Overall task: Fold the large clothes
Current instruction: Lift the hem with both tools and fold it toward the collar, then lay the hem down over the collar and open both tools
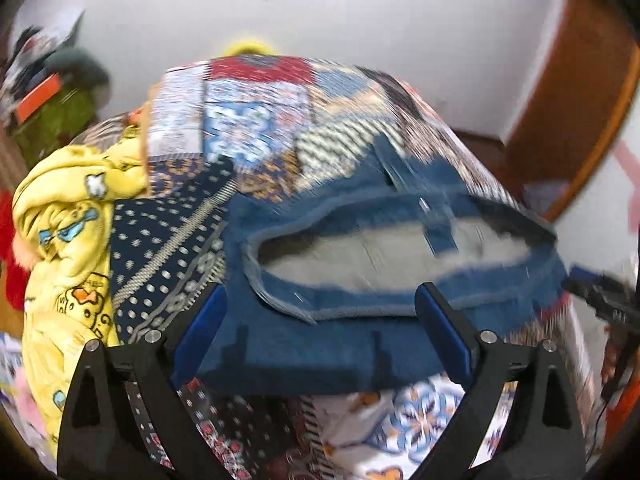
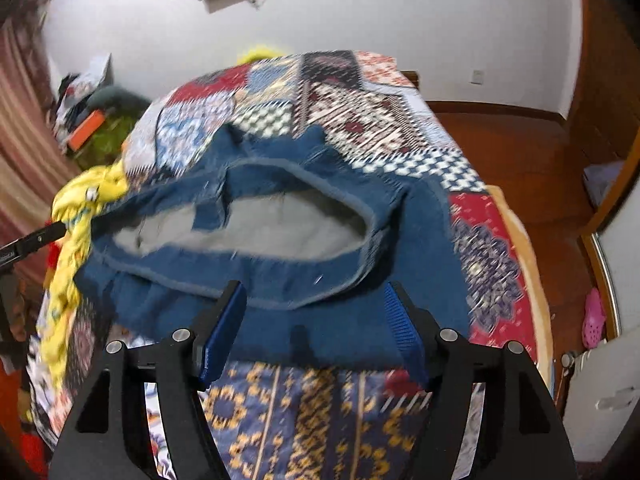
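A blue denim garment with a grey fleece lining lies spread on the patchwork bedspread, its opening facing me. My left gripper stands open over the garment's near hem, with cloth between the blue pads but not pinched. In the right wrist view the same denim garment shows its grey lining. My right gripper is open as well, straddling the near hem without pressing on it. The frames are blurred.
A yellow cartoon-print blanket is bunched at the bed's left side, touching the denim's left edge. Cluttered items sit by the far left wall. Wooden floor and a pink shoe lie right of the bed.
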Motion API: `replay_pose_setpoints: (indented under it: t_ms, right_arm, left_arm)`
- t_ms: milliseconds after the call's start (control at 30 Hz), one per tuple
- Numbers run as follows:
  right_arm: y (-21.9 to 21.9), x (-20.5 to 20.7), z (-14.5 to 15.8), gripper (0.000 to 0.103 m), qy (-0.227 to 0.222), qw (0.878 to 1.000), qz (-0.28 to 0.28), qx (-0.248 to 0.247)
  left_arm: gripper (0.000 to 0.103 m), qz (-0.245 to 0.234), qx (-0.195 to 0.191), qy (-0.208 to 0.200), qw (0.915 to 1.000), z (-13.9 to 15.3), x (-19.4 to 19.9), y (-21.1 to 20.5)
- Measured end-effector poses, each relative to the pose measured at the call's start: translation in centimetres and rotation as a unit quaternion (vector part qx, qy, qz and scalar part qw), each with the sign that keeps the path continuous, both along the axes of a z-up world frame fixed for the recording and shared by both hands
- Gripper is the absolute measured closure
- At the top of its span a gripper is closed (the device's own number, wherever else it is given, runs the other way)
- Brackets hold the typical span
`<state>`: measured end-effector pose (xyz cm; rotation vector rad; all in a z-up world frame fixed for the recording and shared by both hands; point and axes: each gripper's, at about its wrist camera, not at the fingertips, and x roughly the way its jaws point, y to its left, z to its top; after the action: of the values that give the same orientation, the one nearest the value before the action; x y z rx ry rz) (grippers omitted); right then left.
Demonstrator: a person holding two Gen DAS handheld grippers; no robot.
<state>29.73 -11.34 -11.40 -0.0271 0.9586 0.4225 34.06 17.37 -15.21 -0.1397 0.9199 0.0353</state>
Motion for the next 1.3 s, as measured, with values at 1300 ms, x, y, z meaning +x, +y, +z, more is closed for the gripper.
replay_pose_setpoints:
  t_ms: [1300]
  right_arm:
    - [8.0,8.9,-0.4,0.028,-0.046,0.998,0.026,-0.025]
  left_arm:
    - [0.011,0.057,-0.079,-0.008,0.9952,1.0,10.9,5.4]
